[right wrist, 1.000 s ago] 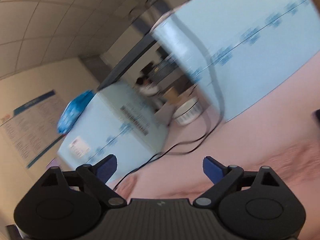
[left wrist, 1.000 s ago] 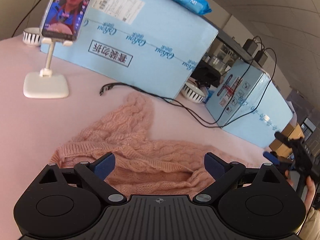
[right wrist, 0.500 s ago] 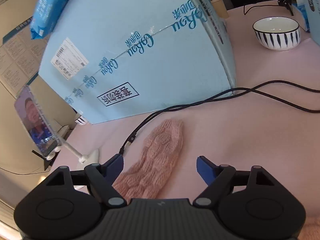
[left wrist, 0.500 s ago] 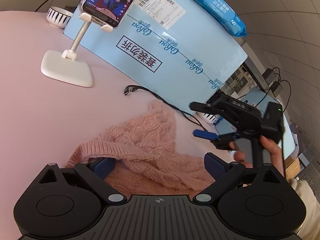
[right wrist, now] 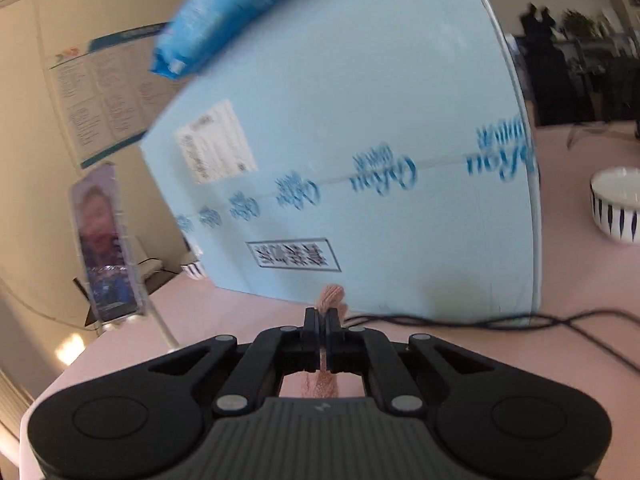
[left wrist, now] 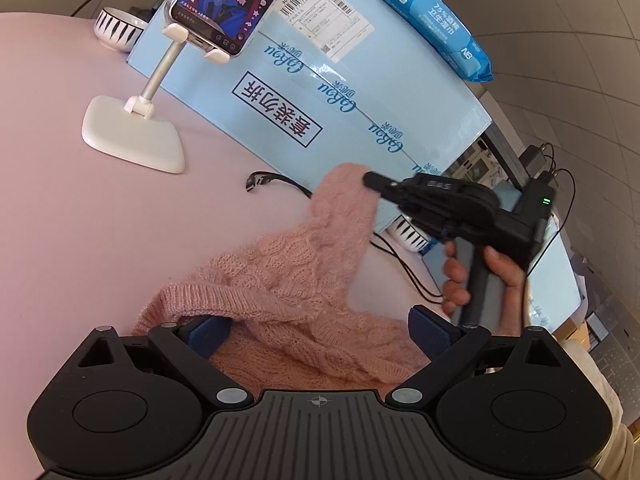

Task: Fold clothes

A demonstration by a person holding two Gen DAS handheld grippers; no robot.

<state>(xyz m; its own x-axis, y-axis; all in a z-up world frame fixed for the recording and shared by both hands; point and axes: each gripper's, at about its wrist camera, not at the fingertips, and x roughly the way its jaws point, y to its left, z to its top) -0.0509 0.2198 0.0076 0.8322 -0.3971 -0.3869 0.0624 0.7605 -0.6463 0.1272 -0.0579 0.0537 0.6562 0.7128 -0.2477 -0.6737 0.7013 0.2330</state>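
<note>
A: What has changed since a second ago?

B: The right gripper [left wrist: 370, 179] has swung in from the right edge of the left wrist view to the centre right, and its fingers, wide apart before, are now clenched on the tip of the pink knitted sweater's [left wrist: 296, 280] sleeve, lifted off the table [left wrist: 100, 216].

A: And the left gripper [left wrist: 320, 330]?

B: Fingers released, apart, with the sweater's body lying between them at lower centre; the collar edge drapes over the left finger.

A: The surroundings?

B: A pink table; a large light-blue carton [left wrist: 360, 92] behind, a blue wipes pack [left wrist: 432, 20] on top, a phone on a white stand [left wrist: 132, 132] upper left, striped bowls [right wrist: 616, 208], a black cable [left wrist: 276, 180], and tiled ceiling above.
</note>
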